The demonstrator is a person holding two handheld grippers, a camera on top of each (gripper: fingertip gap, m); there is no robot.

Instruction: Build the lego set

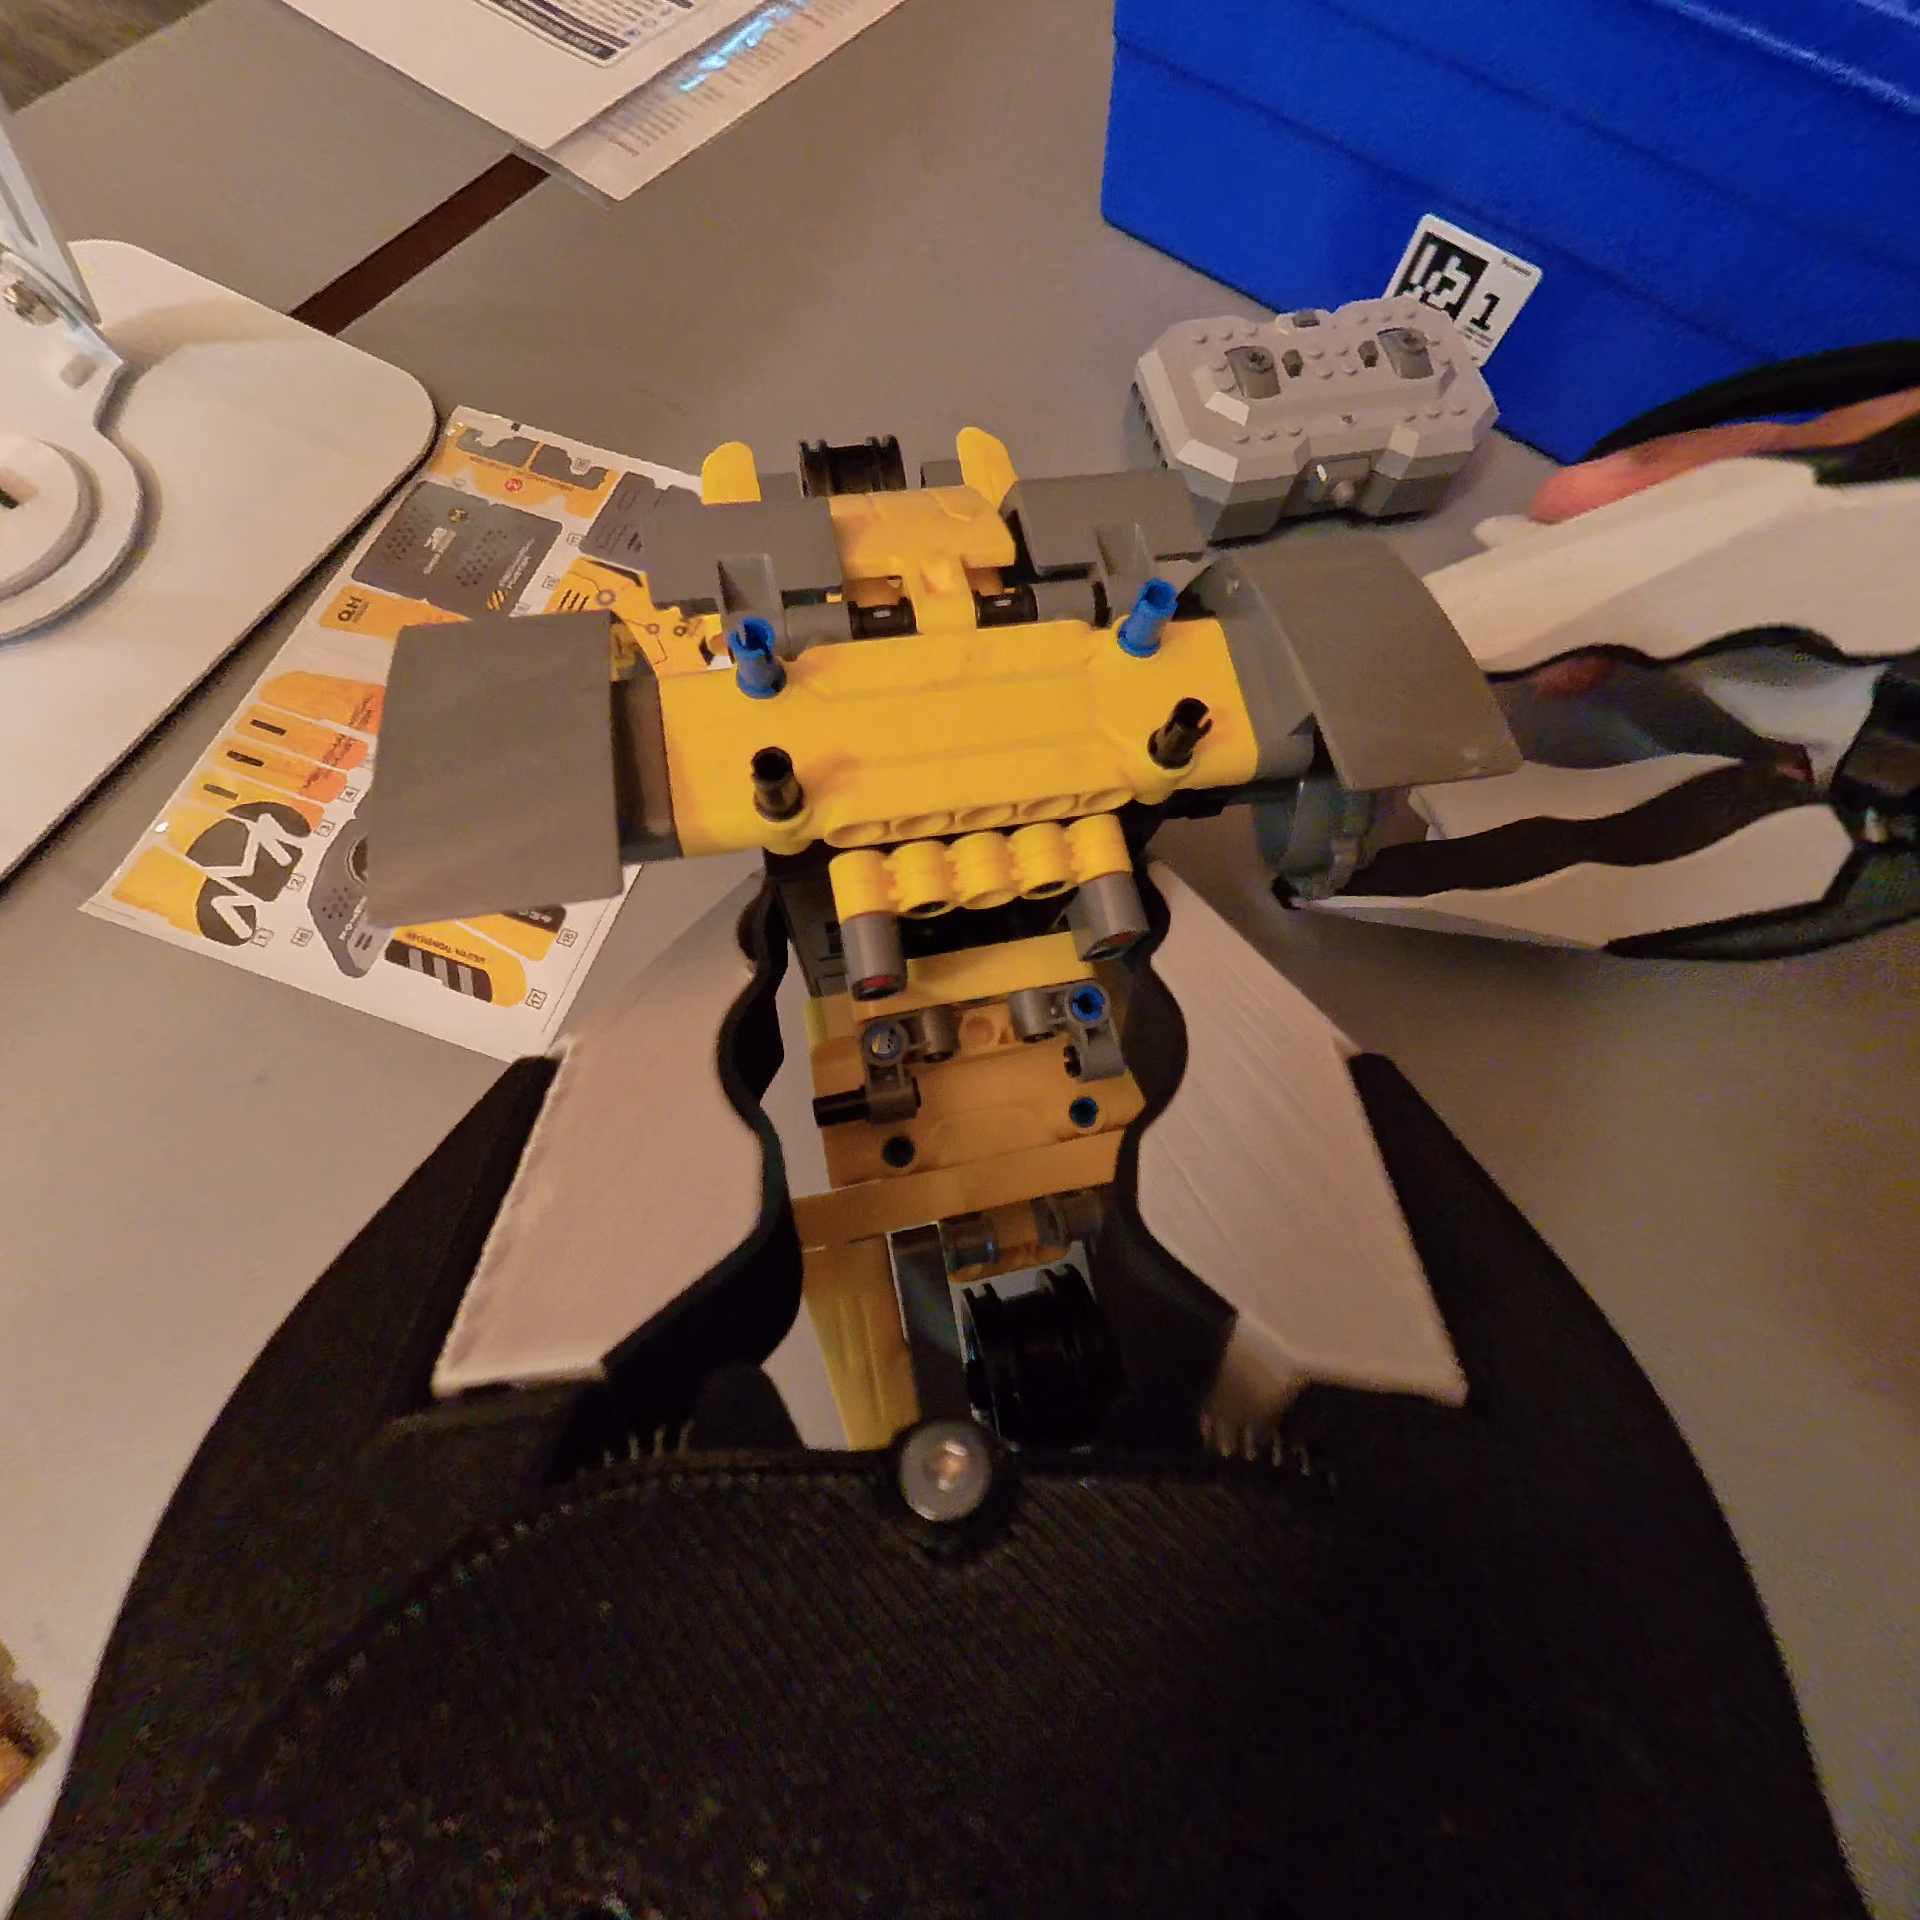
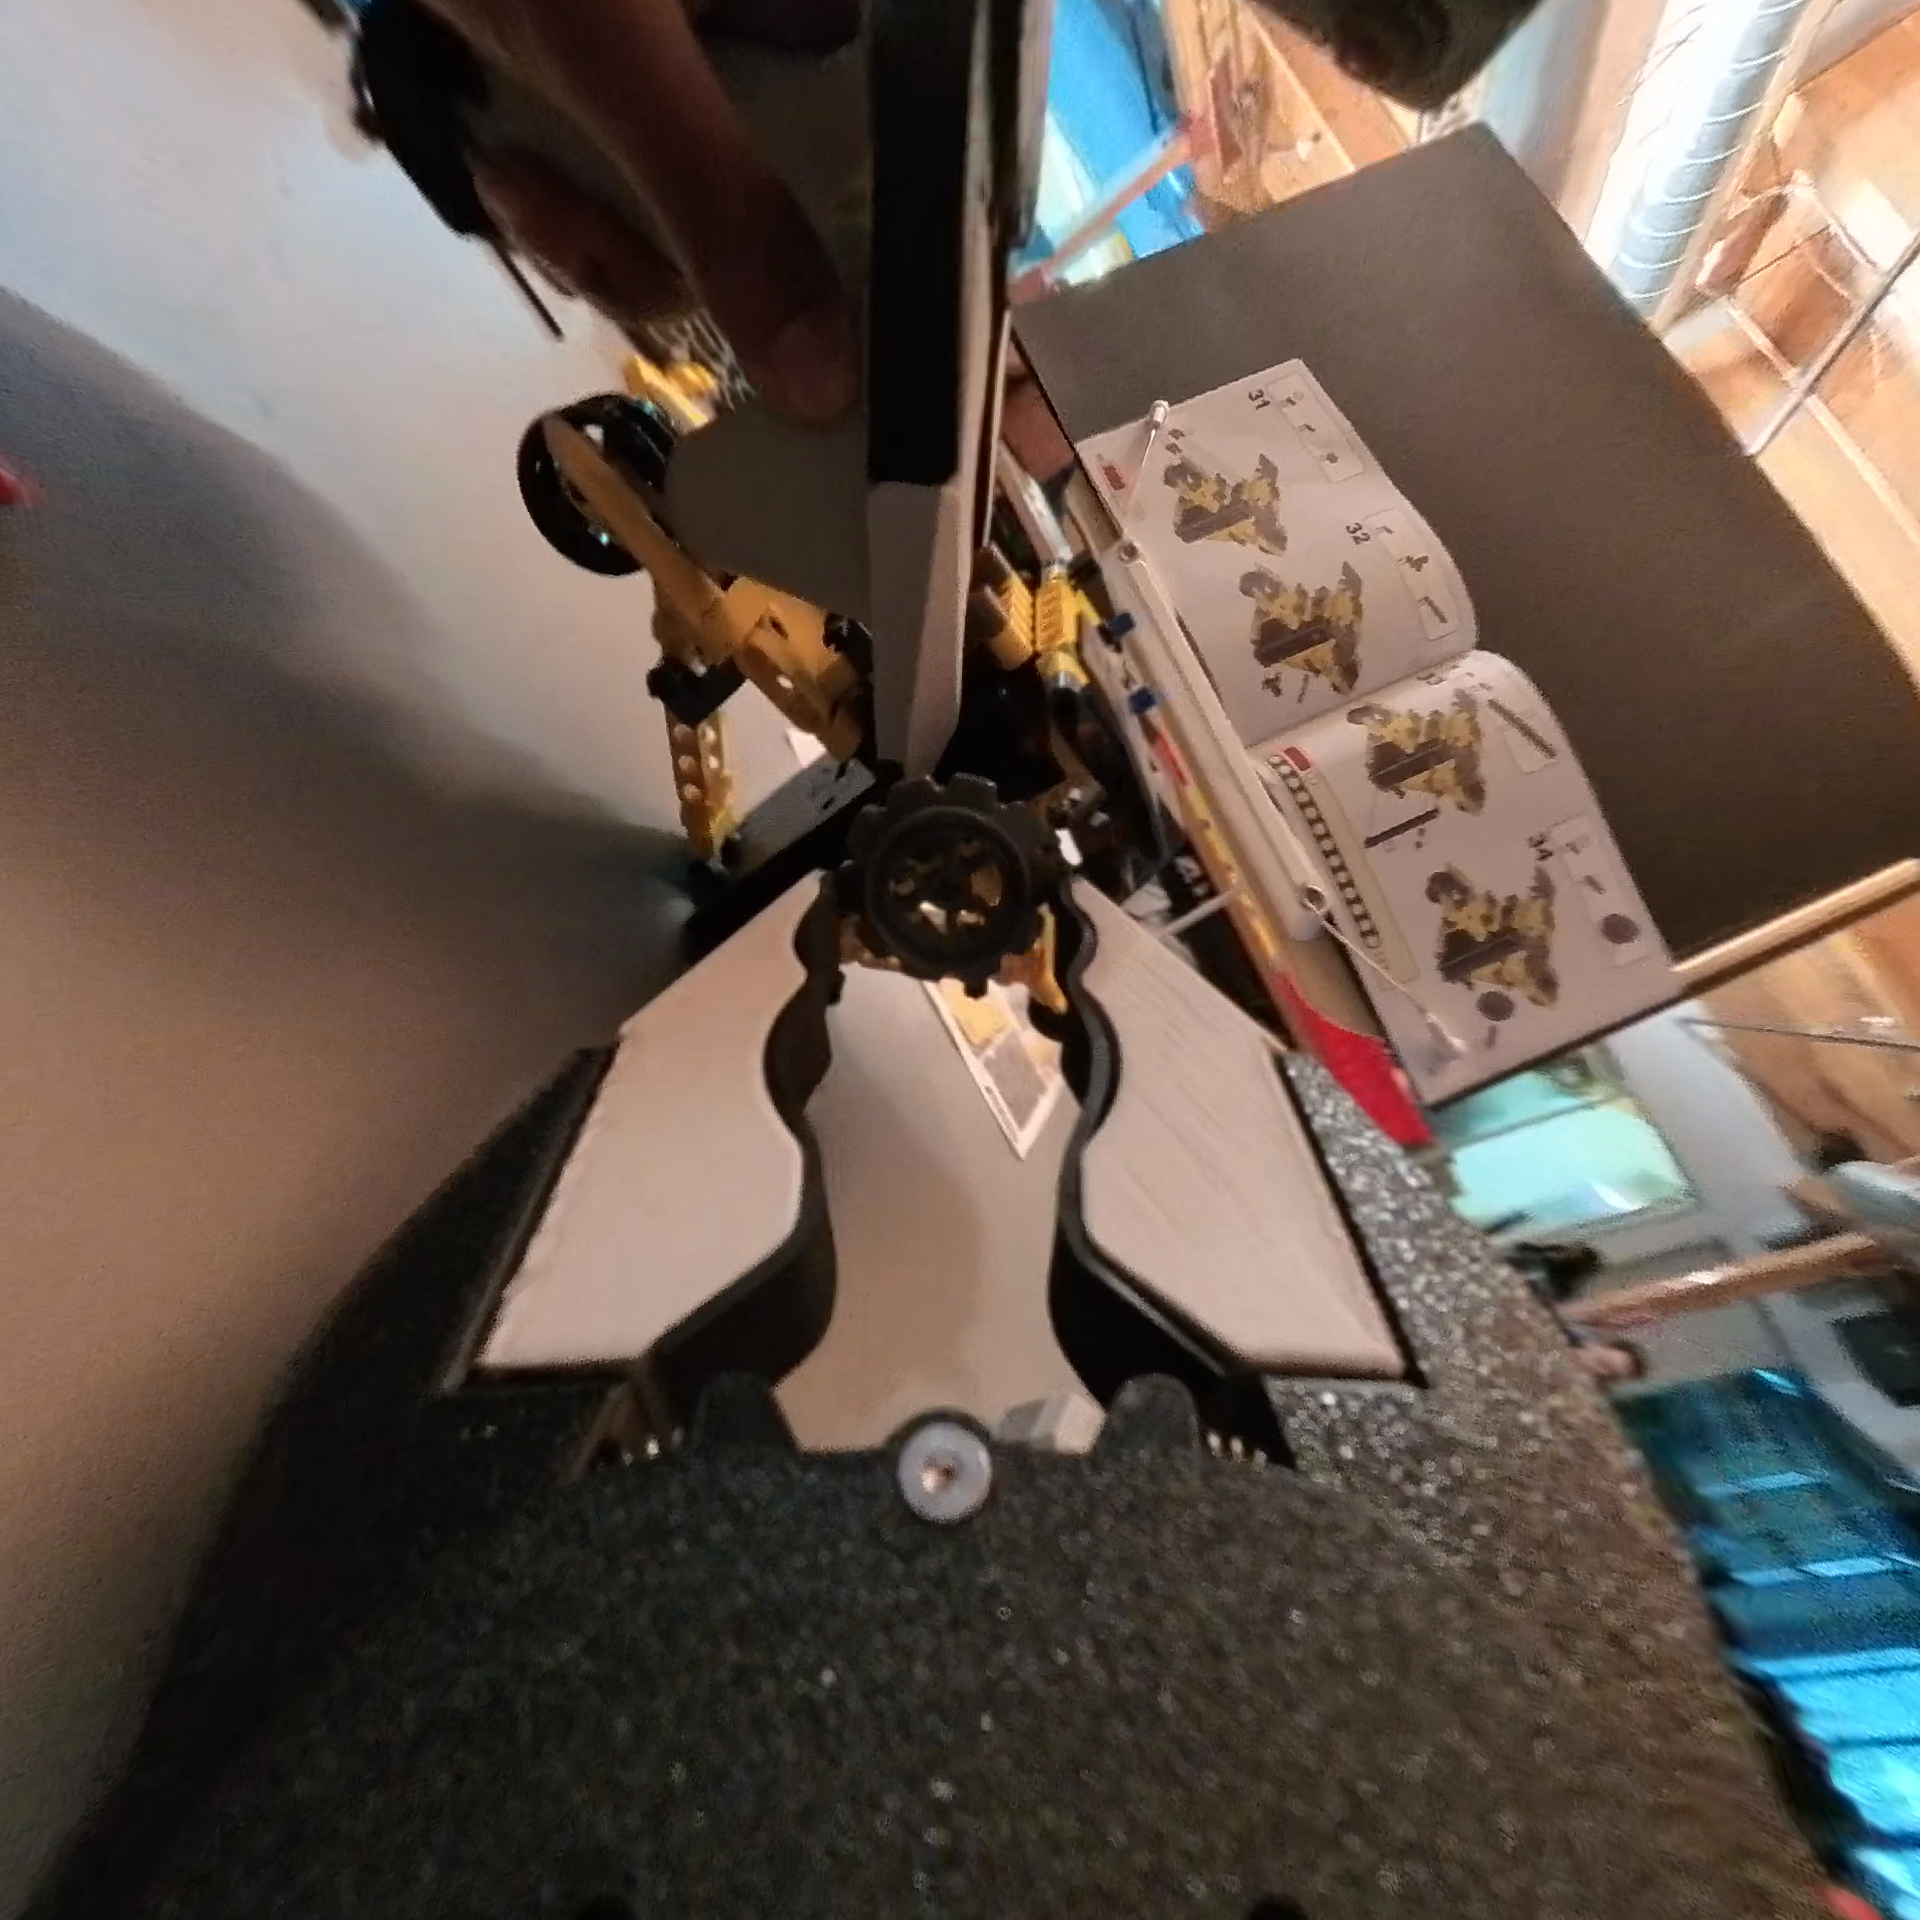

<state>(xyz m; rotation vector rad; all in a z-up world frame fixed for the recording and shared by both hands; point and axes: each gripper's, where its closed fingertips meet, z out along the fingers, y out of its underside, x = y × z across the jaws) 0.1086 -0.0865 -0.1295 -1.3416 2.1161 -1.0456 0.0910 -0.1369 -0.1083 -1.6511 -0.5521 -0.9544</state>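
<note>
Your left gripper point(image 1: 951, 997) clamped on yellow-grey brick-built vehicle model point(image 1: 935, 717), held above grey table point(image 1: 883, 270). Your right gripper point(image 2: 951, 935) pinching model's black toothed wheel point(image 2: 951, 883). Yellow sticker sheet point(image 1: 312, 810) beneath.

The left tool point(image 1: 951, 1039) clamps the yellow brick model point(image 1: 956, 717) above the grey table point(image 1: 883, 312).

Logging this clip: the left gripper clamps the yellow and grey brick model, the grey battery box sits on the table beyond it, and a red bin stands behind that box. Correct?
Not quite: the bin is blue, not red, as the left wrist view shows. The left gripper does clamp the yellow and grey brick model, and the grey battery box sits beyond it.
</note>
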